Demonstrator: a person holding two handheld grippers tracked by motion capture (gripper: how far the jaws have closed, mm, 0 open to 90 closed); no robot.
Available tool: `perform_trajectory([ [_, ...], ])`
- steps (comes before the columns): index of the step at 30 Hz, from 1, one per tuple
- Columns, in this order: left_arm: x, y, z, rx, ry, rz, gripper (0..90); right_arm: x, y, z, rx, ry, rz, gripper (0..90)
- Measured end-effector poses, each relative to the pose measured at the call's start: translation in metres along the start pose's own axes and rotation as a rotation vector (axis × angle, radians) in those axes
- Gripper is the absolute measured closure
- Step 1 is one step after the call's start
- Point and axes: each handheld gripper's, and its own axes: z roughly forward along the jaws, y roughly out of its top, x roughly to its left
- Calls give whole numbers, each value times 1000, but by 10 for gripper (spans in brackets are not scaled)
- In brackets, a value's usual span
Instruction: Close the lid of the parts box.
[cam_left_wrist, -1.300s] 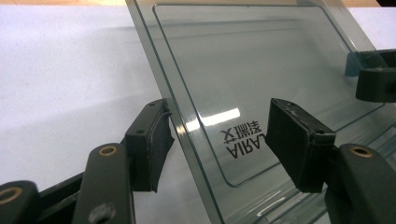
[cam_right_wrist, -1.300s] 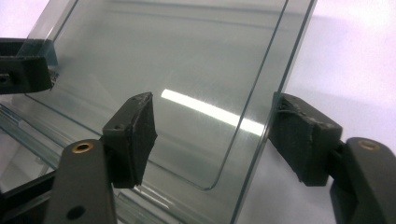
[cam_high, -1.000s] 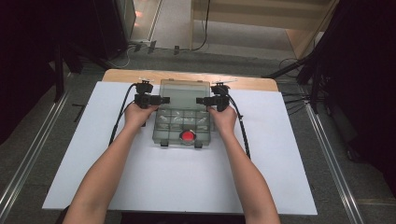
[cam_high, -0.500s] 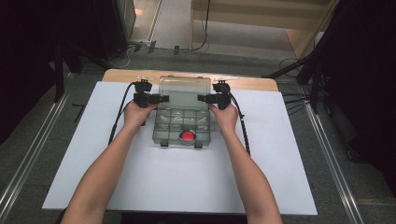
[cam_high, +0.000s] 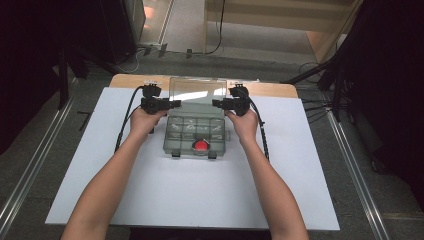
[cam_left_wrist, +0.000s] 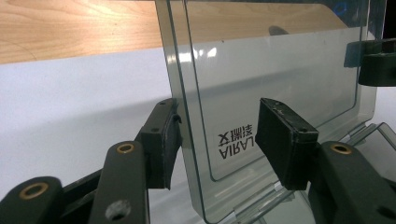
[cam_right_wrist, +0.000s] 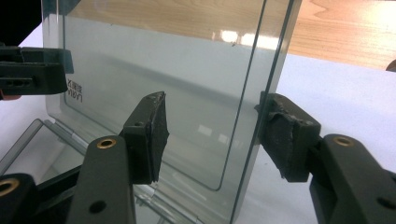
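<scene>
Left gripper view shows the lid (cam_left_wrist: 280, 70) lettering (cam_left_wrist: 236, 140).

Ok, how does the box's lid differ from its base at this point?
The lid stands close to upright at the back, while the base lies flat on the white sheet. The lid is one plain panel with printed lettering; the base is split into compartments. The lid carries nothing, while the base has a red round thing in a front compartment. Both are clear greyish plastic, joined along the rear edge.
</scene>
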Motion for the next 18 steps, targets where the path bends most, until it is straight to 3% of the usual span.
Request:
perform_trajectory([
  [18, -1, -3, -13, -35, -31, 19, 491, 6, 3, -13, -18, 34, -23, 447],
])
